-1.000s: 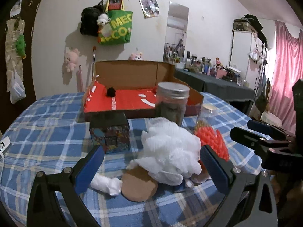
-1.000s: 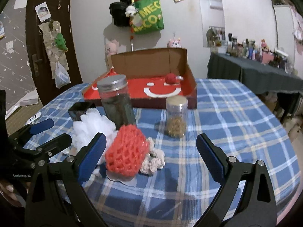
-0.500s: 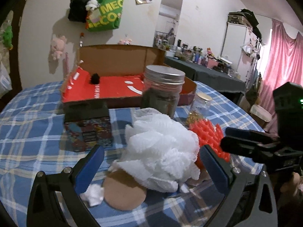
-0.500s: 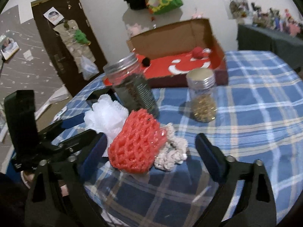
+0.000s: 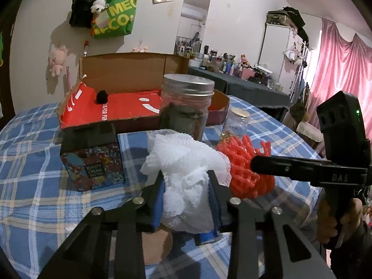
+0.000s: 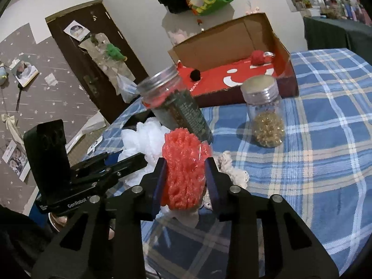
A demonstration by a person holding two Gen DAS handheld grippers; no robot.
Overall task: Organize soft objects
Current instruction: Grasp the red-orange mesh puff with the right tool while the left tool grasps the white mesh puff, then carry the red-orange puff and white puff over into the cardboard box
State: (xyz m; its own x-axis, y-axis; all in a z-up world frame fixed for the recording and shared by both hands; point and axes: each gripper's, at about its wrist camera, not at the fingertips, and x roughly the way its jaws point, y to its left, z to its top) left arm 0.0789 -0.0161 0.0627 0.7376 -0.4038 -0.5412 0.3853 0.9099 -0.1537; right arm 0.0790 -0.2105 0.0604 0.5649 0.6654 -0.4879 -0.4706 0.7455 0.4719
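I have the left gripper [image 5: 187, 197] clamped on the white mesh puff [image 5: 183, 162]; its jaws have just been closing, and the blue pads [image 5: 158, 205] now press the puff from both sides, bunching the mesh between them. The right gripper [image 6: 186, 176] is clamped likewise on the red mesh sponge [image 6: 184, 165], its jaws also having just been closing, with the sponge squeezed narrow between the pads.

I take the large jar [image 5: 187, 107] with the metal lid as my reference. The puff sits directly in front of it, at the near side. The red sponge lies in front of the jar and to its right in the left wrist view, just beside the puff. The small jar [image 6: 265, 114] of gold beads stands to the right of the large jar, apart from it. A cream scrunchie [image 6: 232, 169] lies in front of the small jar, touching the red sponge's right flank as far as I can tell. A printed tin [image 5: 91, 162] stands left of the large jar, near the puff. Behind the large jar is the open cardboard box [image 5: 130, 74] with a red floor, holding a black pom-pom [image 5: 101, 96] and a red ball [image 6: 257, 57]. A brown disc [image 5: 154, 246] lies under the left gripper on the blue checked tablecloth [image 6: 325, 139].

A hand [image 5: 334, 218] is visible on the right gripper's handle.
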